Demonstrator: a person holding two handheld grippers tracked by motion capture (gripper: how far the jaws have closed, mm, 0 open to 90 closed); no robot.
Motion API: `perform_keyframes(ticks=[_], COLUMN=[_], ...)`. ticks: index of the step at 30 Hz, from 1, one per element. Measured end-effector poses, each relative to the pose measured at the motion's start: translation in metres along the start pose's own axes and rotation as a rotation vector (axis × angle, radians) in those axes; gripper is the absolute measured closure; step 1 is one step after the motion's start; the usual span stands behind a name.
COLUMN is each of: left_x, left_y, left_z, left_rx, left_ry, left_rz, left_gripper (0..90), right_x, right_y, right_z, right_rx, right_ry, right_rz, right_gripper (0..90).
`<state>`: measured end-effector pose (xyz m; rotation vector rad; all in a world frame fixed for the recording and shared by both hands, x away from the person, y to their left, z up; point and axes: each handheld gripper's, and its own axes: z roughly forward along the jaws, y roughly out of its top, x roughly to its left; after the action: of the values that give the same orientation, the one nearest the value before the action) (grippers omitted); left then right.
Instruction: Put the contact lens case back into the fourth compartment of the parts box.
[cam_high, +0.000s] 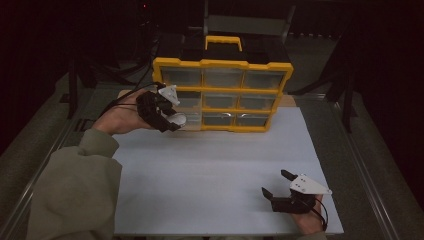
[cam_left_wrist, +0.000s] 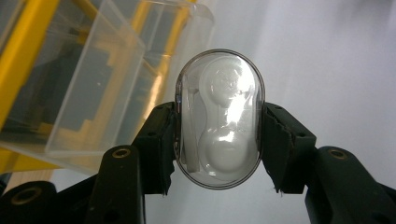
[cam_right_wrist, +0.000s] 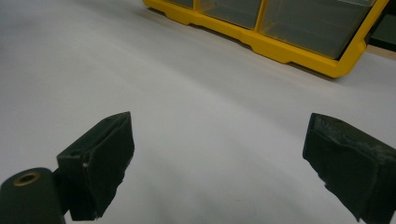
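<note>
High view: we see a white mat (cam_high: 215, 170) covering most of the table, its far edge at 12 o'clock meeting a yellow drawer organizer (cam_high: 222, 95). We count three rows of clear drawers in the organizer's yellow frame, with a black-and-yellow handle (cam_high: 223, 42) on top. At about 10 o'clock from the mat's centre we find the left gripper (cam_high: 172, 122), held in the person's left hand (cam_high: 122, 117) at the organizer's lower left corner; an olive sleeve (cam_high: 75, 190) enters from 7 o'clock. At about 4 o'clock we find the right gripper (cam_high: 277, 185) just above the mat, well apart from the organizer, with its grey three-cornered plate (cam_high: 310, 185) on top.

Left gripper view: we see one clear drawer (cam_left_wrist: 88, 79) pulled out of the yellow frame at 10 o'clock. The two black jaws are clamped on the long sides of a clear oval case (cam_left_wrist: 219, 119), which stands upright between them, just beside the drawer at its 3 o'clock and apart from it. Inside the case we make out a white two-lobed insert (cam_left_wrist: 224, 121). The case is lifted clear of the mat, which lies blurred behind it.

Right gripper view: we see the right gripper's jaws wide apart, with bare mat between them. The organizer's lowest row of drawers lies at 1 o'clock, well beyond the jaw tips.
</note>
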<state>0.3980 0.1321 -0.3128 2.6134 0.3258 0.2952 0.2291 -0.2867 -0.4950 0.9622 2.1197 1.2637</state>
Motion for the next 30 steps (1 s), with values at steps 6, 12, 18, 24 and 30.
perform_keyframes(ticks=[6,12,18,24,30], left_x=[0.008,0.014,0.022,0.028,0.034], left_y=[0.002,0.005,0.006,0.007,0.008], left_z=[-0.002,-0.005,-0.005,-0.004,-0.001], left_rx=[-0.010,-0.009,0.013,0.001,-0.002], left_ry=[0.008,0.019,0.029,0.036,0.047], left_rz=[-0.028,-0.044,-0.073,-0.097,-0.135], left_gripper=[49.2,49.1,49.2,49.1,49.2], right_x=[0.000,-0.001,-0.001,-0.002,-0.002], right_y=[0.000,-0.001,-0.001,-0.001,-0.001], right_z=[0.000,0.001,0.000,0.001,0.001], right_rx=[0.000,-0.001,0.004,0.002,0.001], right_ry=[0.001,-0.002,-0.001,-0.001,-0.002], right_rz=[0.001,0.005,0.005,0.003,0.005], right_gripper=[8.1,8.1,8.1,8.1,8.1])
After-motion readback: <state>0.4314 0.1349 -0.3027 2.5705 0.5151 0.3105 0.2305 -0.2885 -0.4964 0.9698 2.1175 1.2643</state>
